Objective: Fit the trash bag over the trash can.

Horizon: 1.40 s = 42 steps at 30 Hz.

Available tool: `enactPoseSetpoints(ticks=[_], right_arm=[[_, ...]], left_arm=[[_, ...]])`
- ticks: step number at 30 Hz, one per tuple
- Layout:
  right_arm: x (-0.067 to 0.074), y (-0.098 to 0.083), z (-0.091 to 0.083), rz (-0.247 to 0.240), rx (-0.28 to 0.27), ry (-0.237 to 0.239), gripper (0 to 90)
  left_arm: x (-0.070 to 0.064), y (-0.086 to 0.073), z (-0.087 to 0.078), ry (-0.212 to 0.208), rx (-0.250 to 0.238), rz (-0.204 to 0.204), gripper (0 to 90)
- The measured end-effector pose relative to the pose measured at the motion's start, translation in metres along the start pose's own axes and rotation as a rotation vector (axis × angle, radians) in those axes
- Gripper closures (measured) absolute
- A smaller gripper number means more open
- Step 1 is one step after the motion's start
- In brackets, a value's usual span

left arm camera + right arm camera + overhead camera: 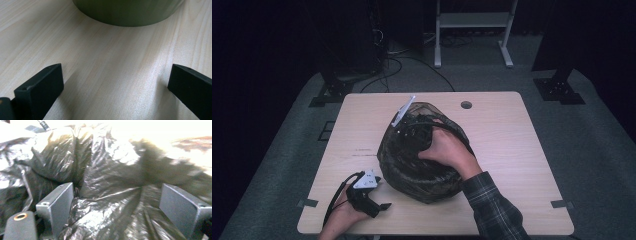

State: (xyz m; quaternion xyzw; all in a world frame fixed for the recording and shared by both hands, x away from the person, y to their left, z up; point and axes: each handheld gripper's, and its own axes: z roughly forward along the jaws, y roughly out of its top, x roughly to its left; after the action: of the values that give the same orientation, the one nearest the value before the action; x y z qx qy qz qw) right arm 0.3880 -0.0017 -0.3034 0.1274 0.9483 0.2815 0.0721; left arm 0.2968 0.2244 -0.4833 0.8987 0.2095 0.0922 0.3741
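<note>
Right now your right gripper (113, 205) sits jaws wide inside the crumpled black bag (412, 165) lining the green bin (127, 12) at table centre; your left gripper (115, 85), jaws wide and empty, rests at the bin's seven o'clock.

Right gripper (113, 205): two black jaws rising from the bottom of the right gripper view, standing wide apart. A brass-coloured ring is showing on the gripper body at the lower left. Black plastic bag (110, 172): crumpled, glossy film lying between and beyond the jaws, folds converging toward the middle; the left jaw's inner face is sitting against a crease. A dark cable (43, 123) is showing at the top left edge. Upper right is glaring white, overexposed.
</note>
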Motion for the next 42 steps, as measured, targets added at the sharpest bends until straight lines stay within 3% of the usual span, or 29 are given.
enactPoseSetpoints(ticks=[11, 16, 33, 42], right_arm=[[-0.010, -0.020, -0.047, 0.034, -0.144, -0.017, 11.3], [-0.014, -0.035, -0.064, 0.053, -0.183, -0.037, 11.3], [-0.010, -0.094, -0.098, 0.100, -0.292, -0.093, 11.3], [-0.008, -0.130, -0.111, 0.155, -0.349, -0.117, 11.3]], left_arm=[[0.000, 0.000, 0.000, 0.002, -0.001, -0.002, 0.0], [0.000, 0.000, 0.000, 0.001, -0.001, -0.002, 0.0], [0.000, 0.000, 0.000, 0.001, -0.001, -0.002, 0.0], [0.000, 0.000, 0.000, 0.001, -0.001, -0.002, 0.0]])
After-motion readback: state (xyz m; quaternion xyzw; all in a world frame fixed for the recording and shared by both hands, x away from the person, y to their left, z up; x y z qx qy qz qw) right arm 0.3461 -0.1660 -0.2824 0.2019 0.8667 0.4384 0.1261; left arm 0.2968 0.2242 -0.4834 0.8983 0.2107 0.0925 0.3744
